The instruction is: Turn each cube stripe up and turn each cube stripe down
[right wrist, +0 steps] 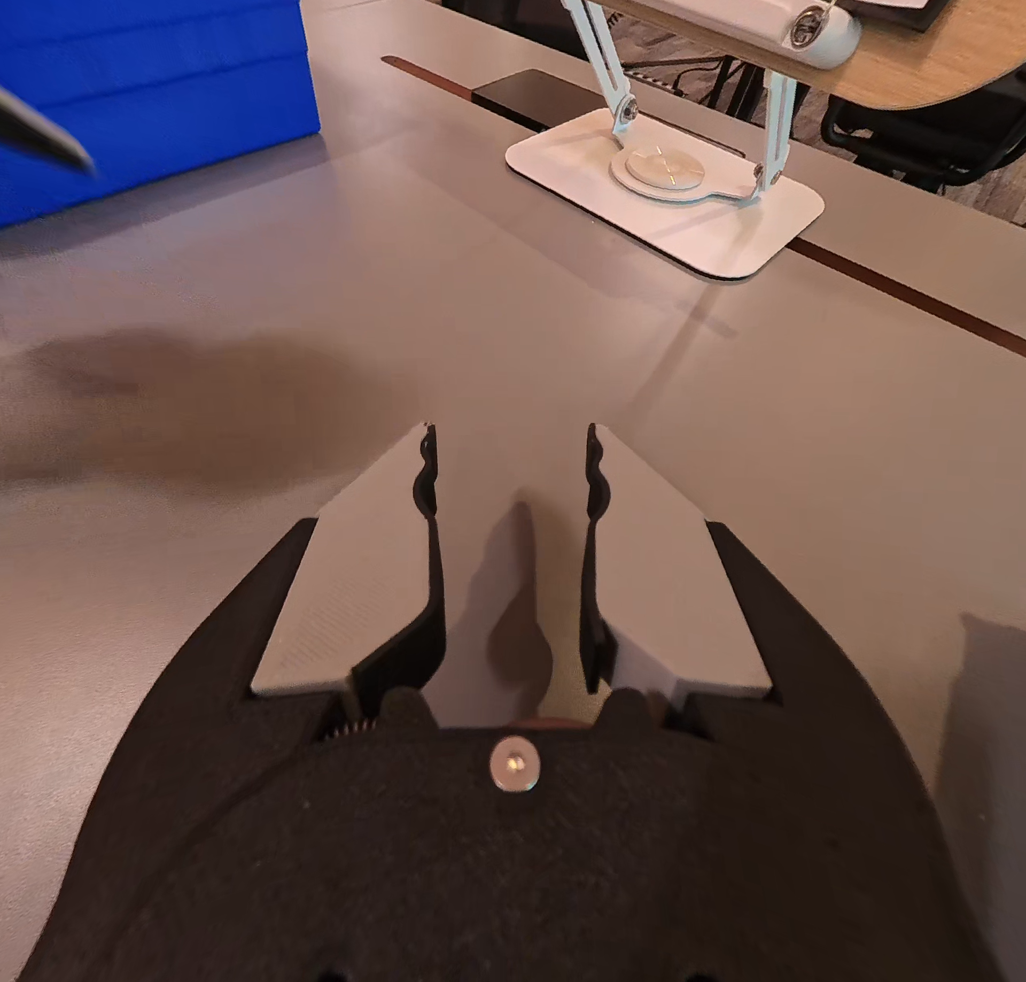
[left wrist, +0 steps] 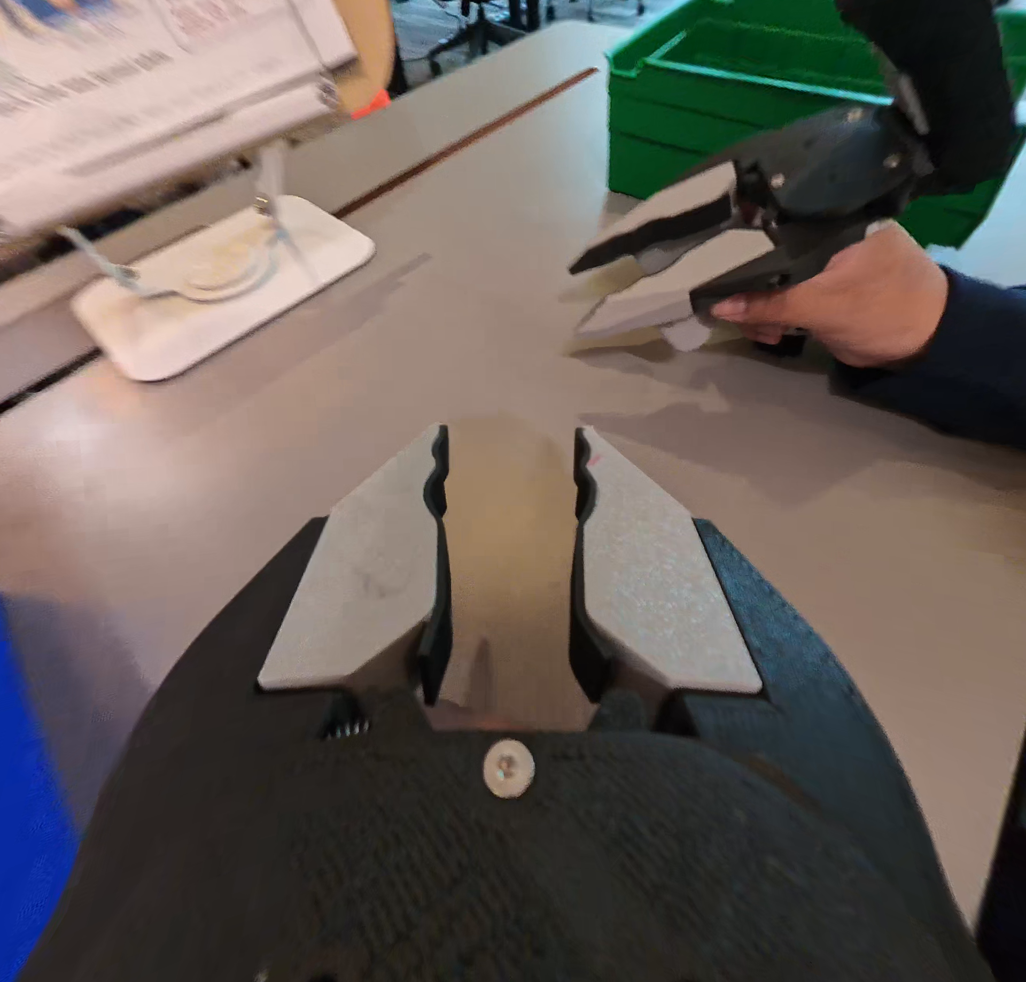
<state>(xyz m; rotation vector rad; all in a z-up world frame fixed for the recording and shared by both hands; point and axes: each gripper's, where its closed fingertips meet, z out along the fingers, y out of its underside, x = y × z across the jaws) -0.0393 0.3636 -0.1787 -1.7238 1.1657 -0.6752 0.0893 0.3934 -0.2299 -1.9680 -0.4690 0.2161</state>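
Grey desk lies bare under both tools: the left hand-held gripper and right hand-held gripper hover with jaws apart, holding nothing. No cube shows in either view, so reaching blindly risks striking the white stand far right.

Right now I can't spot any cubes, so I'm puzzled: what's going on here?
A person holds a gripper in each hand over a grey table. The left gripper and right gripper are both open and empty. No cubes show in either view. A white stand sits ahead, with a blue bin and a green bin at the sides.
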